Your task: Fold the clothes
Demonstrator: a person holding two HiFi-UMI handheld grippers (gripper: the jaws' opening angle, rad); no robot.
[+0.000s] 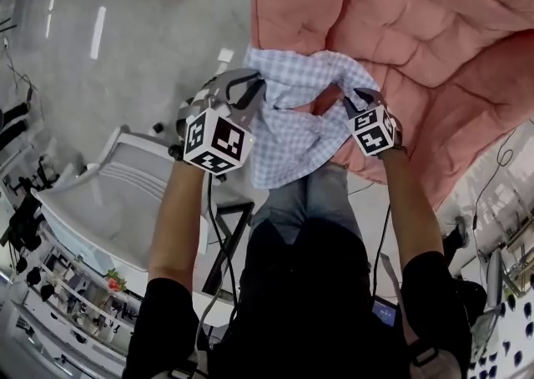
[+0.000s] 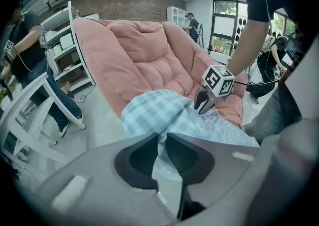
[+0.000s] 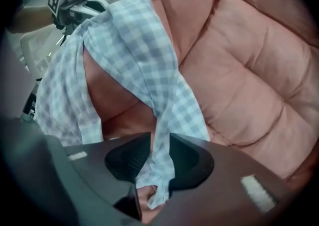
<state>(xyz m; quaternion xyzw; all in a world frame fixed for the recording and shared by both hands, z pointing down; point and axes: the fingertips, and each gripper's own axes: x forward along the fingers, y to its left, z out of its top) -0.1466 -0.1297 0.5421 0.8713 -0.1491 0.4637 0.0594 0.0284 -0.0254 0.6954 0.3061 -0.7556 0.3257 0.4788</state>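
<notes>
My left gripper point(image 1: 243, 88) and right gripper point(image 1: 354, 103) each pinch a bunch of the checked shirt point(image 1: 292, 142), which hangs between them over the pink cushion's point(image 1: 425, 35) near edge. I judge step 1, spreading, is in hand. Next I need to lay it flat there.
</notes>
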